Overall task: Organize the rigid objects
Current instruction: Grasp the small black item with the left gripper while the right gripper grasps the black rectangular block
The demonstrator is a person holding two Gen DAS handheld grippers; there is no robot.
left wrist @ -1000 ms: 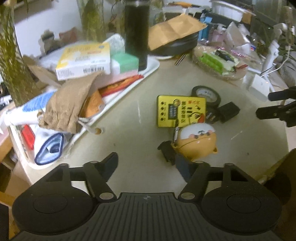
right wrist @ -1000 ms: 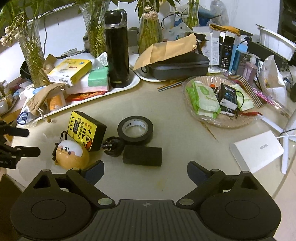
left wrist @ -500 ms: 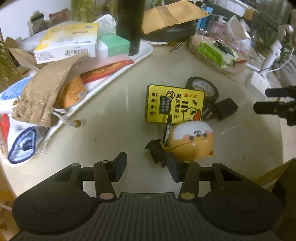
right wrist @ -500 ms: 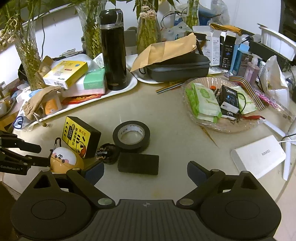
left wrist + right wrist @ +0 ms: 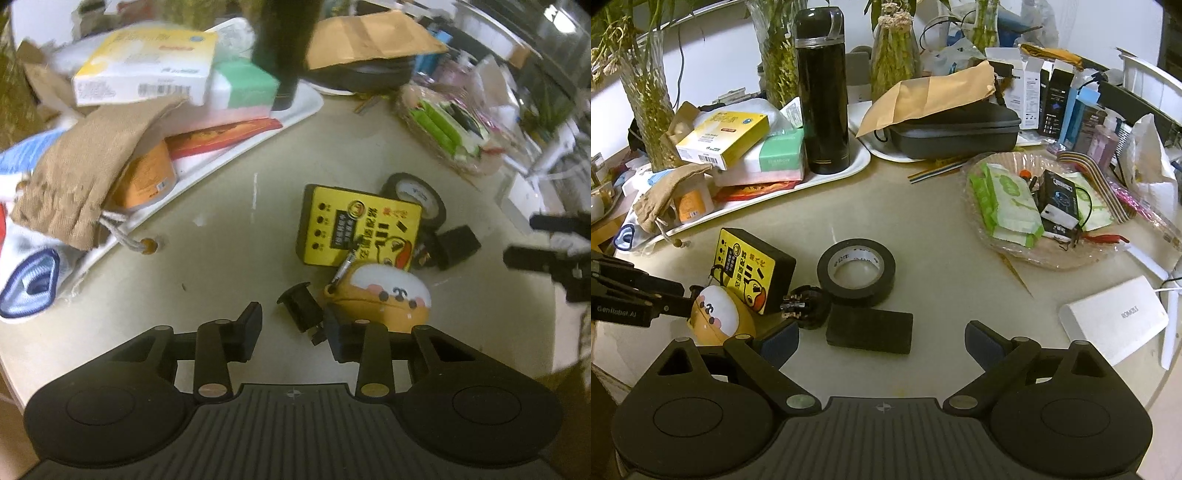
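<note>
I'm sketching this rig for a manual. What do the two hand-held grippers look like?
Both are matte black. Each has a ribbed central body, two round discs at its sides and linkage bars with silver pivot pins. The left hand-held gripper has black pads and white "GenRobot.AI" lettering on its side; the right hand-held gripper's pads look dark blue. No cables or sleeves show.

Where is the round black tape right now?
The black tape roll lies flat on the table, mid-left in the right wrist view, just right of the yellow box and behind the flat black block.
</note>
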